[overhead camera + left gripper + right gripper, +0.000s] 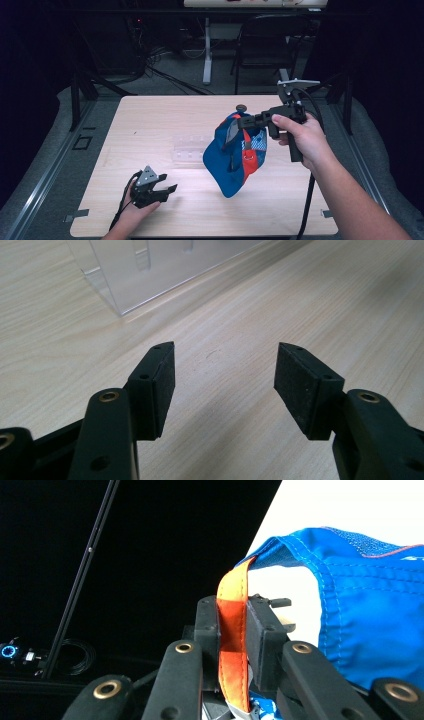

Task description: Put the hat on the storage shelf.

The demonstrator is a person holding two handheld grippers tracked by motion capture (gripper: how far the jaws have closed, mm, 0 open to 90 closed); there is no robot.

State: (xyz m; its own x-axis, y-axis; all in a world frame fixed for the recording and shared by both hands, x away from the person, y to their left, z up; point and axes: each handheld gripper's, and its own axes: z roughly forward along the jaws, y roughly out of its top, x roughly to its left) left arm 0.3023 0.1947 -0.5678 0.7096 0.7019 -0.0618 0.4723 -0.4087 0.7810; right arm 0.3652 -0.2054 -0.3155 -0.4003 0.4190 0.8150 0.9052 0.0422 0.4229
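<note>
A blue bag (231, 159) with red-orange trim hangs in the air over the right half of the wooden table (150, 125), its lower end just above the surface. My right gripper (244, 121) holds it from the top. In the right gripper view my right gripper (232, 630) is shut on the bag's orange strap (231, 630), with the blue fabric (370, 610) draping off to the right. My left gripper (167, 190) rests near the table's front left, open. In the left gripper view my left gripper (225, 385) stands wide apart over bare wood.
A clear plastic box (190, 149) lies on the table just left of the bag; its corner (130, 275) sits ahead of the left jaws. Chairs, desk legs and cables stand in the dark beyond the table's far edge.
</note>
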